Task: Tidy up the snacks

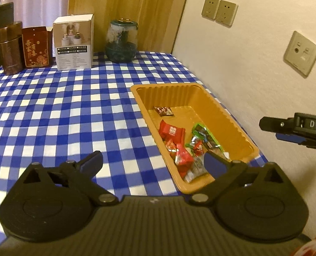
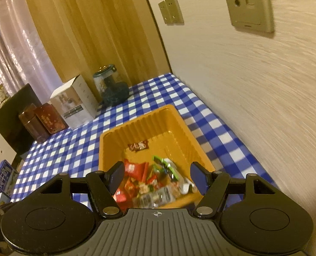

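Note:
An orange plastic tray (image 1: 213, 103) sits on the blue-checked tablecloth by the wall and also shows in the right wrist view (image 2: 113, 147). It holds several wrapped snacks: red packets (image 1: 171, 131), a green-edged packet (image 1: 202, 133) and a dark brown candy (image 1: 163, 110). The same heap (image 2: 149, 181) and brown candy (image 2: 139, 145) show in the right wrist view. My left gripper (image 1: 155, 163) is open and empty, above the tray's near left edge. My right gripper (image 2: 156, 176) is open and empty, above the tray's near end; its body (image 1: 296, 129) shows at the right of the left wrist view.
At the table's back stand a brown tin (image 1: 9, 49), a red box (image 1: 36, 47), a white carton (image 1: 73, 44) and a glass jar (image 1: 121, 40). The wall with sockets (image 1: 301, 53) runs along the tray's right side. A blue carton (image 2: 4, 176) lies off the table's left.

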Demonstrator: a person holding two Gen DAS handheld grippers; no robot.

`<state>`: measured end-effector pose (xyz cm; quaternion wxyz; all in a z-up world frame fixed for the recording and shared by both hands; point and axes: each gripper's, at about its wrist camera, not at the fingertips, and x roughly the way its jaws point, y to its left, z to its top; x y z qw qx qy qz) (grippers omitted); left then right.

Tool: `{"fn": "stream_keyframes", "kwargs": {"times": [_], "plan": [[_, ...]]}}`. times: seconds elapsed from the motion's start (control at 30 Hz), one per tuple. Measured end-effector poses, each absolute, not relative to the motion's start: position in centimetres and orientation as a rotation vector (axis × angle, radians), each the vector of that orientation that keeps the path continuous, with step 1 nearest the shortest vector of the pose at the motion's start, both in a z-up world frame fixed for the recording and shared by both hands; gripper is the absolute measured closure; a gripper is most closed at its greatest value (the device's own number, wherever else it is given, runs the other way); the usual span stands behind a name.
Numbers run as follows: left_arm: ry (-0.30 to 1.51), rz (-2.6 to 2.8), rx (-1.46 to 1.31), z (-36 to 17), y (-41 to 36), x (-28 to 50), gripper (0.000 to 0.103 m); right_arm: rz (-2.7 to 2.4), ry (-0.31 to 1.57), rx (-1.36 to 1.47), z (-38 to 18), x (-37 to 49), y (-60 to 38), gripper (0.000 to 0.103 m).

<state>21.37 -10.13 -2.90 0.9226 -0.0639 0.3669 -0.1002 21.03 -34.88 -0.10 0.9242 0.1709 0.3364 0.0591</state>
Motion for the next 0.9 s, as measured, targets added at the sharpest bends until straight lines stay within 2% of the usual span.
{"fn": "stream_keyframes", "kwargs": {"times": [0.9], "plan": [[0.721, -0.105, -0.117, 1.8, -8.3, 8.0, 0.0, 0.18, 0.716, 0.161, 2.3, 7.4, -29.2, 0.033]]}}
